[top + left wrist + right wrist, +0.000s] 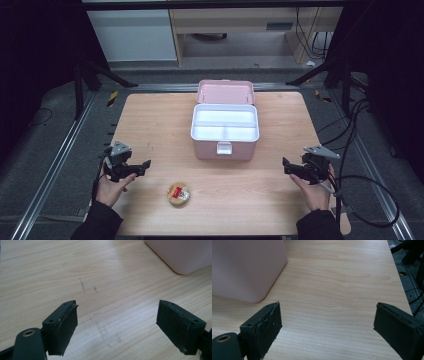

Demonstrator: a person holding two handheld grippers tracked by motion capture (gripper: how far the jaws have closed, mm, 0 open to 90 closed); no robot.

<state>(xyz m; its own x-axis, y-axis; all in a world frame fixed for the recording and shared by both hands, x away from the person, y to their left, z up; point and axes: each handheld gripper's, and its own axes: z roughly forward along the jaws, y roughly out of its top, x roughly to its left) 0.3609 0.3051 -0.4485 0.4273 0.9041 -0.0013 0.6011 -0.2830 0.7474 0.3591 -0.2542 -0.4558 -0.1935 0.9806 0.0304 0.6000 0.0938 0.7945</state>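
meanwhile left gripper agape, right gripper agape, round packet between

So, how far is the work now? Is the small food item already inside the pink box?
Done: the pink box stands open, lid up, its white tray bare. In hand: nothing; the left gripper and right gripper are both open and hold nothing, resting at the table's sides. Left: the small round packaged snack lies on the table in front of the box, nearer the left gripper; picking it up and placing it inside probably remains.
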